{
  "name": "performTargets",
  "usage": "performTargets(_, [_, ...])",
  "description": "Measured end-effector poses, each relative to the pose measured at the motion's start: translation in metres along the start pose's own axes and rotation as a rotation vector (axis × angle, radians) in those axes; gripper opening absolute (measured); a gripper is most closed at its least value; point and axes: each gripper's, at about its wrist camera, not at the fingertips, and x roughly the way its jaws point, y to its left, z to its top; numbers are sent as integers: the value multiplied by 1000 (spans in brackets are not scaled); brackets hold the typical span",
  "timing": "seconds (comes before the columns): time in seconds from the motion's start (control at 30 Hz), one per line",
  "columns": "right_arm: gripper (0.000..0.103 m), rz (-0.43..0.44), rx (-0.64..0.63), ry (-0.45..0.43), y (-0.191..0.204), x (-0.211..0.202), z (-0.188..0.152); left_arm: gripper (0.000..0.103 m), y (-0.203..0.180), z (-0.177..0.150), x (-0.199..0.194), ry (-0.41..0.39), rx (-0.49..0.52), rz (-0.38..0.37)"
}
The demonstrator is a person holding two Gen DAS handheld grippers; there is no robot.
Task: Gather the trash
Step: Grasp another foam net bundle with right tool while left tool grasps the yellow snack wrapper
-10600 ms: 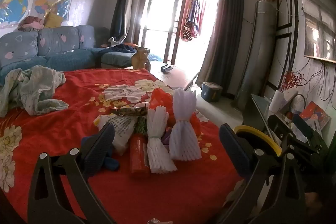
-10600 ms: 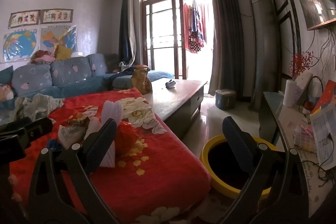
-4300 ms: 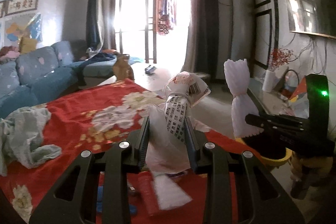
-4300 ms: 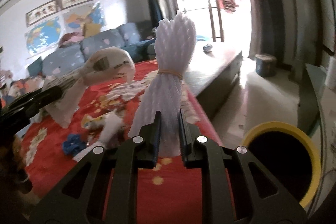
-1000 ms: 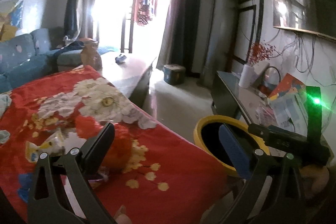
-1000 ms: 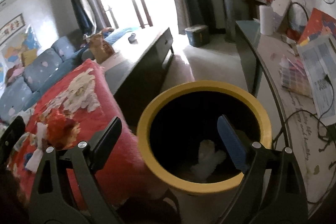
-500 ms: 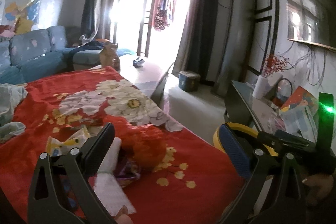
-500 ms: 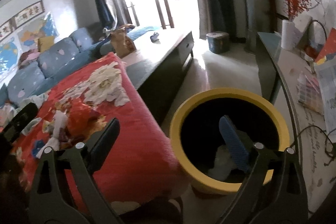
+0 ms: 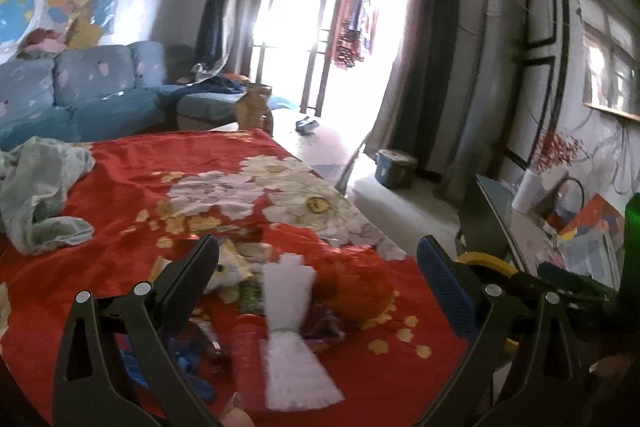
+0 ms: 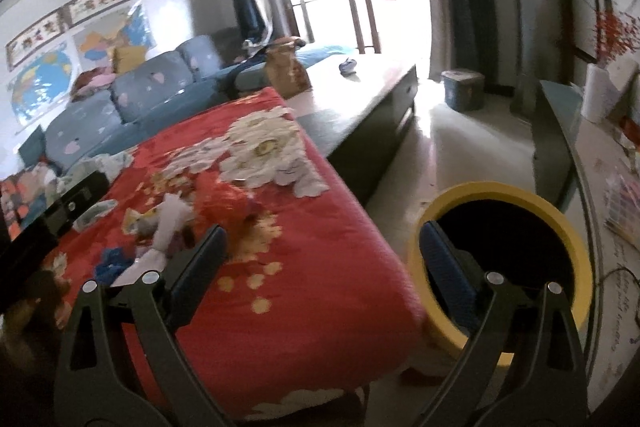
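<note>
White foam netting (image 9: pixel 294 327) lies just ahead between our left gripper (image 9: pixel 318 269) fingers; both grippers gape empty. We judge we're between loads: close on it, then carry to the yellow bin (image 10: pixel 500 193) under our right gripper (image 10: pixel 322 253).

Red floral blanket (image 9: pixel 132 187) carries a trash pile (image 9: pixel 288 291).

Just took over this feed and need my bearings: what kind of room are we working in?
Most likely a home living room: a blue sofa under wall maps, a curtained balcony door, and a low table under a red blanket with a yellow bin beside it.
</note>
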Motion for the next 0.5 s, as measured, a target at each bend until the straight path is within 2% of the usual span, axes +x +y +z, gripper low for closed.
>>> performTargets(0.3, [89,93,-72,18,50,6,4,96,45,6,-9,-16,-59,79])
performTargets(0.5, [89,150,-101,61,79,17,1,96,81,6,-12,-11,-120,142])
